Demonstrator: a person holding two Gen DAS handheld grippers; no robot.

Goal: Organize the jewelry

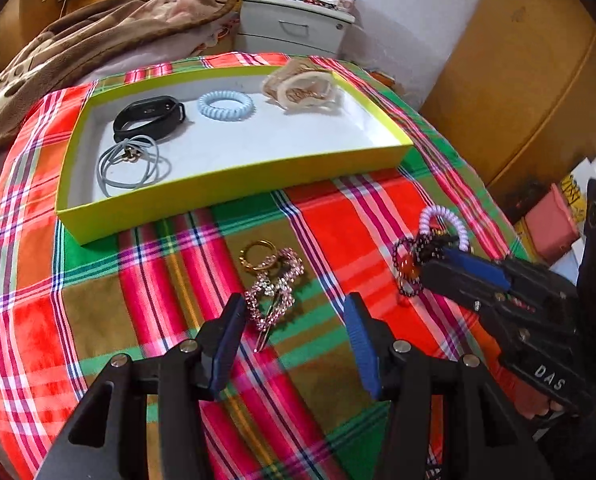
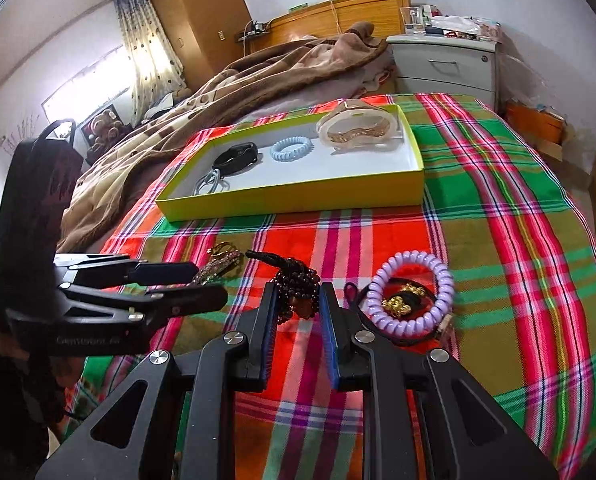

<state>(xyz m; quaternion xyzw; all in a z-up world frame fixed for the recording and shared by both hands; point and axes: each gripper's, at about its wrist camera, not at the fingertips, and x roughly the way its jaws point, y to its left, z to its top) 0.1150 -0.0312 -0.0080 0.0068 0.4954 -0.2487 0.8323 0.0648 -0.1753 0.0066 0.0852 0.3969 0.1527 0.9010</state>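
Observation:
A yellow-green box (image 1: 234, 196) (image 2: 298, 196) holds a black band (image 1: 148, 116), a blue coil tie (image 1: 226, 106), a grey cord (image 1: 132, 166) and a beige clip (image 1: 303, 90). My left gripper (image 1: 294, 312) is open just above the cloth, beside a pink rhinestone clip (image 1: 274, 292) with a gold ring (image 1: 258, 254). My right gripper (image 2: 297, 300) is shut on a dark bead bracelet (image 2: 298, 284) that lies on the cloth. A purple coil tie (image 2: 411, 292) and a gold-and-black piece (image 2: 401, 302) lie right of it.
A plaid cloth (image 1: 337, 220) covers the bed. A brown blanket (image 2: 218, 92) is heaped at the back left. A grey nightstand (image 2: 445, 64) stands behind the bed. Wooden wardrobe panels (image 1: 517, 80) are on the right.

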